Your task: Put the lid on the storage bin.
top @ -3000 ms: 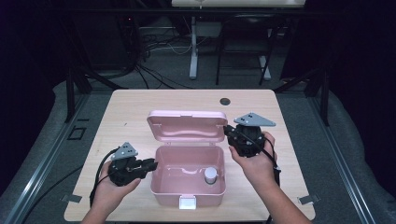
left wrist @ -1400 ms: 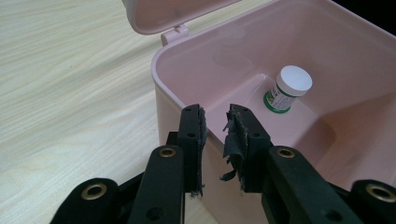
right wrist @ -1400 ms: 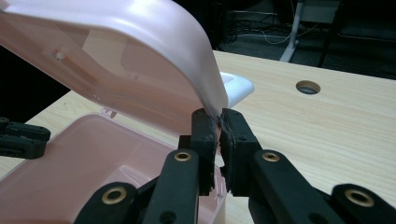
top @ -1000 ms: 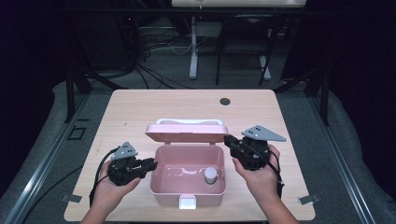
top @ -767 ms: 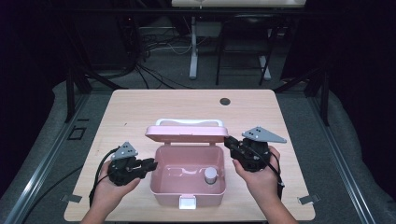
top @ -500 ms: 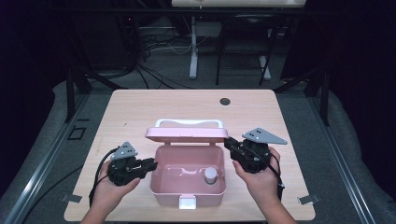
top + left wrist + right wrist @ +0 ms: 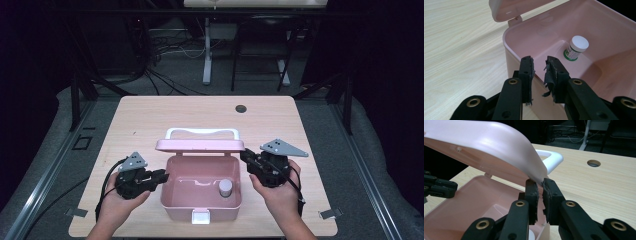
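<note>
Here a pink box (image 7: 201,192) sits near the front edge of the wooden table (image 7: 150,115), between the person's two hands. Its lid (image 7: 200,145) is raised partway on the far-side hinge, tilted over the back of the box, with a white handle (image 7: 202,132) showing above it. Inside, toward the right of the floor of the box, stands a small bottle (image 7: 225,187) with a white cap; the left gripper view shows a green-and-white label on it (image 7: 576,48).

The right gripper (image 7: 248,157) is held in the right hand (image 7: 280,192) at the right side of the box. In the right gripper view its jaws are nearly together and pinch the lower corner edge of the lid (image 7: 499,150), which curves up and away to the left above the open box; the right gripper (image 7: 540,192) thus grips the lid at its right end.

The left gripper (image 7: 161,175) is held in the left hand (image 7: 117,202) just beside the left wall of the box. In the left gripper view its jaws stand a narrow gap apart, straddling the rim of that wall, one jaw outside and one over the inside; whether the left gripper (image 7: 539,71) actually presses the wall I cannot tell.

A round dark hole (image 7: 241,108) lies in the table top well behind the box.
</note>
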A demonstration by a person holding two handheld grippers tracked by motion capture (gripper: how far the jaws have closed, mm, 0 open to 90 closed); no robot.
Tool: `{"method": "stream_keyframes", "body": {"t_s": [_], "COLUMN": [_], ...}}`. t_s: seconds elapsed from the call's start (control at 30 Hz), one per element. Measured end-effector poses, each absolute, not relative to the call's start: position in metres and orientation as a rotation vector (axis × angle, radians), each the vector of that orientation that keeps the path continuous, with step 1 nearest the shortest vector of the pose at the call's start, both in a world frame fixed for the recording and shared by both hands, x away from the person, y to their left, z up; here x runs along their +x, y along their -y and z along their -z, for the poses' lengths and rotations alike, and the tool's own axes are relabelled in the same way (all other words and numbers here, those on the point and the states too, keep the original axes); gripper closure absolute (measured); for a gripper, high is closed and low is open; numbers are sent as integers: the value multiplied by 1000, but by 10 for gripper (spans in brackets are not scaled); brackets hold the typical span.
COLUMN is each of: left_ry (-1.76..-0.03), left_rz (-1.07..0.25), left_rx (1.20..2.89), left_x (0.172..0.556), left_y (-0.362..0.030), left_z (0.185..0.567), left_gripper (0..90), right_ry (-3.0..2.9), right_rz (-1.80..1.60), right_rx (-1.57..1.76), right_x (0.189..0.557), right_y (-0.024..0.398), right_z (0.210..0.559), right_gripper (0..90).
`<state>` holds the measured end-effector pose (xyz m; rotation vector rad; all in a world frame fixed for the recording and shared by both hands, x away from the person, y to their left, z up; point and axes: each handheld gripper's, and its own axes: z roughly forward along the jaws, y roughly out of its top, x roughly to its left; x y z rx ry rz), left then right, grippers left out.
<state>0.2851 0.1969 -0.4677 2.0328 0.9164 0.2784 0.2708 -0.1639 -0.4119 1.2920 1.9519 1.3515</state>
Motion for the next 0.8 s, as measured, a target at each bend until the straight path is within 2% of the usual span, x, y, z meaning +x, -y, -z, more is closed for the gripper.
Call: {"method": "stream_keyframes", "body": {"t_s": [0.8], "left_ry": [-883], "left_rz": [-323], "left_rx": [1985], "left_x": [277], "left_y": [-200], "left_z": [451], "left_gripper": [713], "right_ry": [-1977], "right_rz": [-1358], "right_rx": [1295], "right_x": [264], "right_y": [166], "right_z": [419], "right_gripper": [799]}}
